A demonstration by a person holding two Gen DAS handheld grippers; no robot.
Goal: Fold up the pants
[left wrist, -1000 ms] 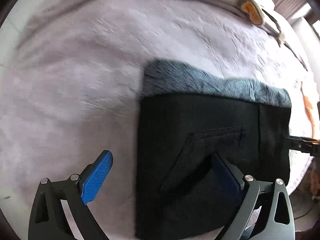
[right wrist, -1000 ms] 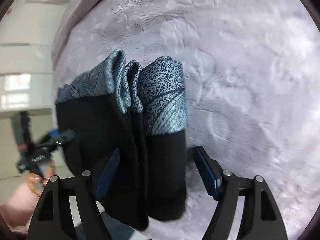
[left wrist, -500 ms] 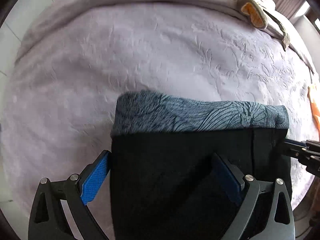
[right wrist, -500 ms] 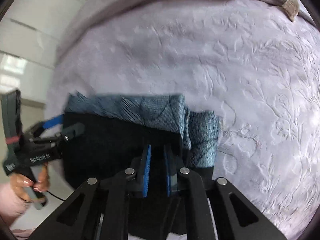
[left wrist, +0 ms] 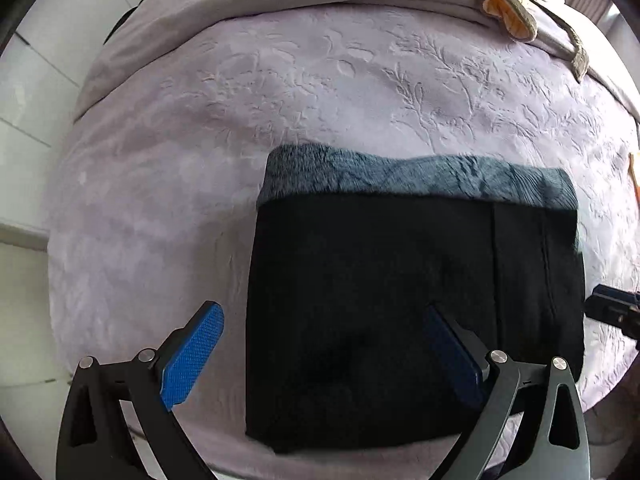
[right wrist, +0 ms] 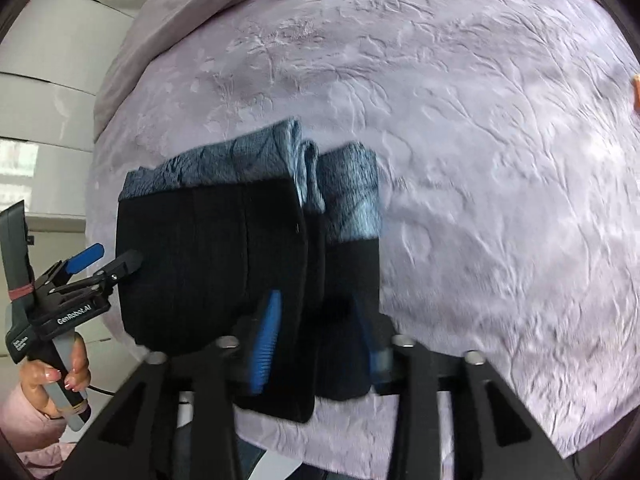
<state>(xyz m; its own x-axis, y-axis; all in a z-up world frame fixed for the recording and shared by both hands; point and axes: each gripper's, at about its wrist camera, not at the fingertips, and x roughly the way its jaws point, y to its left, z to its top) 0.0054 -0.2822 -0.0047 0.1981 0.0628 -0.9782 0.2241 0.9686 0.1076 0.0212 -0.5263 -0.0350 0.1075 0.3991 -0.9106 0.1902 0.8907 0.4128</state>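
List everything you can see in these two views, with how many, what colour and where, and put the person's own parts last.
pants: one, black with a blue-grey patterned band, folded on the bedspread
bedspread: one, pale lilac, embossed, under everything
cloth item: one, cream and orange, far edge of the bed
left tongs: one, black with blue pads, wide open, one finger over the pants' left part
right tongs: one, black with blue pads, opening, the pants' right edge between the fingers
hand: one, on the left tongs' handle
sleeve: one, pink, at that wrist

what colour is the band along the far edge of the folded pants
Blue-grey with a dark leafy line pattern; the rest of the pants is black. Right wrist view shows the band best.
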